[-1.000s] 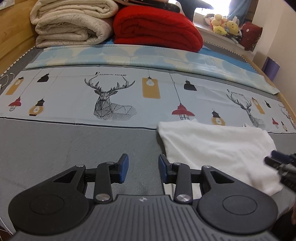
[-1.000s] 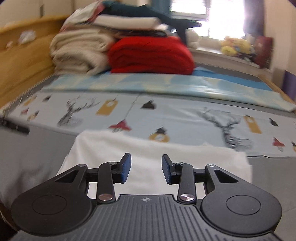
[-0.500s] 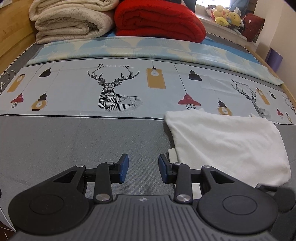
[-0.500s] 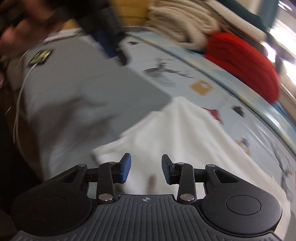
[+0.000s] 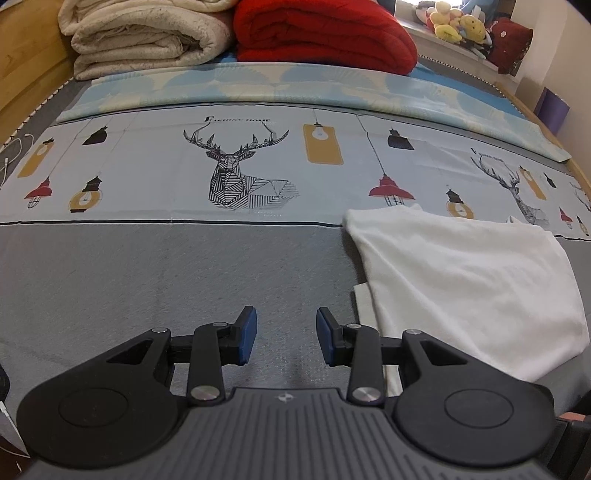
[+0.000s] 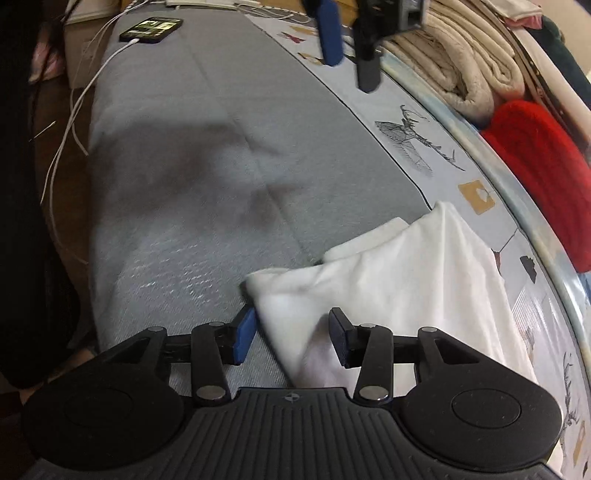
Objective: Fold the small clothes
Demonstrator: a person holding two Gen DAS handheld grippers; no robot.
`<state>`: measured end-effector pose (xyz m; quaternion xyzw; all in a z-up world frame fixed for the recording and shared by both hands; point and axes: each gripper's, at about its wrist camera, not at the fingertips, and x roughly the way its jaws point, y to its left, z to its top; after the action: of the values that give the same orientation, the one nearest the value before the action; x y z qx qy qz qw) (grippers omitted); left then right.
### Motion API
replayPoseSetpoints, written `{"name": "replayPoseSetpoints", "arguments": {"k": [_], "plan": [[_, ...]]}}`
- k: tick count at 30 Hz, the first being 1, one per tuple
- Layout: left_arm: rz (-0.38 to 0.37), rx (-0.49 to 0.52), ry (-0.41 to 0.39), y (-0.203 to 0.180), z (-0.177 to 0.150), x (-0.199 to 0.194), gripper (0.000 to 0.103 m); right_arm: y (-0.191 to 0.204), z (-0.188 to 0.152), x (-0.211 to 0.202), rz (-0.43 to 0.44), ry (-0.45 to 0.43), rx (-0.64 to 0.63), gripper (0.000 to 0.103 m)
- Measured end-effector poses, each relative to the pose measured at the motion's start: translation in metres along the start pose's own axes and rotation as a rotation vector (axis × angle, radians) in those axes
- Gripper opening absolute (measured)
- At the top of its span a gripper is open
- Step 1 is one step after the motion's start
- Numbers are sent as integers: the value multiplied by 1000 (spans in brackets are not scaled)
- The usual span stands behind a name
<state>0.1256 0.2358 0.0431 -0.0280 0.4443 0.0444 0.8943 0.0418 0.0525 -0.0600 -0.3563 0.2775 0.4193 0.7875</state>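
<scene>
White garment [image 5: 469, 280] lies flat on the grey bed cover [image 5: 147, 280], partly folded (a lower layer shows at its left edge). Left gripper [image 5: 284, 336] hovers beside it, fingers spread, empty. Right gripper [image 6: 291, 339] straddles a garment corner, fingers apart, not clamped.

You had on the grey bed cover [image 5: 129, 280]: one white garment [image 5: 469, 284], one red quilt [image 5: 325, 33], one cream blanket [image 5: 144, 40], one phone [image 6: 151, 29], two grippers.
</scene>
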Motion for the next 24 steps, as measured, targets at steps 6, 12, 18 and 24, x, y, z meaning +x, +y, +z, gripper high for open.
{"name": "replayPoseSetpoints", "arguments": {"k": [6, 12, 18, 24], "plan": [[2, 5, 11, -3, 4, 5, 39, 0, -2, -1, 2, -12, -33, 21], [-18, 23, 27, -19, 13, 16, 40, -13, 1, -8, 41, -48, 27, 6], [-160, -85, 106, -34, 26, 38, 88, -50, 3, -49, 36, -160, 192, 6], [-299, -201, 214, -52, 36, 67, 90, -86, -13, -87, 21, -250, 340, 6]]}}
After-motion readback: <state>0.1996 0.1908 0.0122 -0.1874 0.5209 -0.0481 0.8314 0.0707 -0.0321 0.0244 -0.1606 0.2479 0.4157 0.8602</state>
